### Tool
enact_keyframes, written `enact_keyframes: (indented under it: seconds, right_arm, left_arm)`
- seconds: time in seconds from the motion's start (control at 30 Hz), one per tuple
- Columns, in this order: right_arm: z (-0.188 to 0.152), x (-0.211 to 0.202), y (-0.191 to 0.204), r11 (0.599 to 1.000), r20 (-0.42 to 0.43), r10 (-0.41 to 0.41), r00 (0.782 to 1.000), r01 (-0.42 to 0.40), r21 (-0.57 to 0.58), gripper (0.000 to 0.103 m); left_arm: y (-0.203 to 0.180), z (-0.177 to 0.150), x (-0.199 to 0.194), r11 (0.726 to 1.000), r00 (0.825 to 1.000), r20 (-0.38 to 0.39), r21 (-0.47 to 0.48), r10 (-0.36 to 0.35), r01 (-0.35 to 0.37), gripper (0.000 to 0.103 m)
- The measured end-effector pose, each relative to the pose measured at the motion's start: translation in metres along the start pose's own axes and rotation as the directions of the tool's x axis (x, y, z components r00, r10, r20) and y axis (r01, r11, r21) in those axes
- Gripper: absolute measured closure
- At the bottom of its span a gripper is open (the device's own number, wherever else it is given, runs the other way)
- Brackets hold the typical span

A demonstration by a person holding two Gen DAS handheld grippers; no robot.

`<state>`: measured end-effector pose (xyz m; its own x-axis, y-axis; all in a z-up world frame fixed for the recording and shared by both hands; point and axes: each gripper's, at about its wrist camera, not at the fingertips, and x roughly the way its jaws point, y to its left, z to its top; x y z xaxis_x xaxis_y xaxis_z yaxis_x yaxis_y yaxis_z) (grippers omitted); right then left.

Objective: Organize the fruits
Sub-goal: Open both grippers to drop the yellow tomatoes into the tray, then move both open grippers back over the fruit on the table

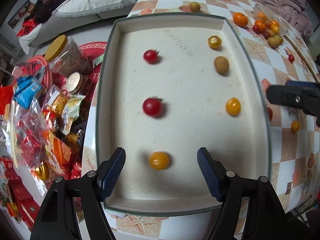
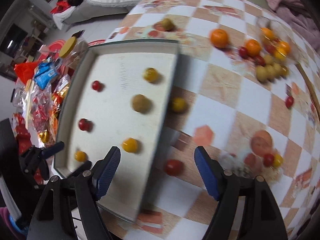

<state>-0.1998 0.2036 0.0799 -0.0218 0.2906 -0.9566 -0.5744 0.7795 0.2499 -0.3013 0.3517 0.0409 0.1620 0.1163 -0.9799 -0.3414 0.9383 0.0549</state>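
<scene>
A white tray point(image 1: 112, 64) lies on the checkered table. In it are two red tomatoes point(image 1: 152, 107), a yellow tomato point(image 1: 159, 160) near the front, another yellow one point(image 1: 233, 106), a brown fruit point(image 1: 221, 64) and a yellow fruit point(image 1: 214, 42). My left gripper point(image 1: 161, 173) is open and empty, just behind the front yellow tomato. My right gripper point(image 2: 158, 172) is open and empty above a red tomato point(image 2: 173, 167) on the table beside the tray point(image 2: 166, 108). A yellow tomato point(image 2: 178, 104) lies by the tray's right wall. The right gripper also shows in the left wrist view point(image 1: 290, 100).
A pile of oranges and small fruits point(image 2: 268, 60) lies at the back right of the table, with an orange point(image 2: 219, 37) and a green fruit point(image 2: 167, 24) apart. Loose tomatoes point(image 2: 273, 159) sit at the right. Snack bags and jars point(image 1: 40, 104) crowd the left beyond the table edge.
</scene>
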Motion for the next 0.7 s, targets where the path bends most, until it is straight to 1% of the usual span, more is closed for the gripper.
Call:
enact_keyframes:
  seconds: [0.13, 0.3, 0.53, 0.7]
  right_arm:
    - [-0.024, -0.009, -0.046, 0.995, -0.014, -0.052, 0.999, 0.053, 0.086, 0.024]
    - [-0.054, -0.018, -0.097, 0.975, -0.035, -0.096, 0.995, 0.101, 0.196, 0.024]
    - [-0.074, -0.027, -0.141, 0.956, -0.042, -0.125, 0.991, 0.131, 0.263, 0.024]
    - [-0.080, -0.028, -0.157, 0.951, -0.042, -0.125, 0.991, 0.132, 0.280, 0.024]
  left_arm:
    - [-0.018, 0.012, -0.009, 0.999, 0.999, 0.024, 0.040, -0.023, 0.022, 0.028]
    - [-0.051, 0.027, -0.022, 0.993, 0.996, 0.056, 0.102, -0.067, 0.061, 0.028]
    - [-0.107, 0.036, -0.037, 0.972, 0.987, 0.072, 0.195, -0.145, 0.129, 0.028]
    - [-0.143, 0.031, -0.032, 0.956, 0.986, 0.028, 0.249, -0.167, 0.154, 0.028]
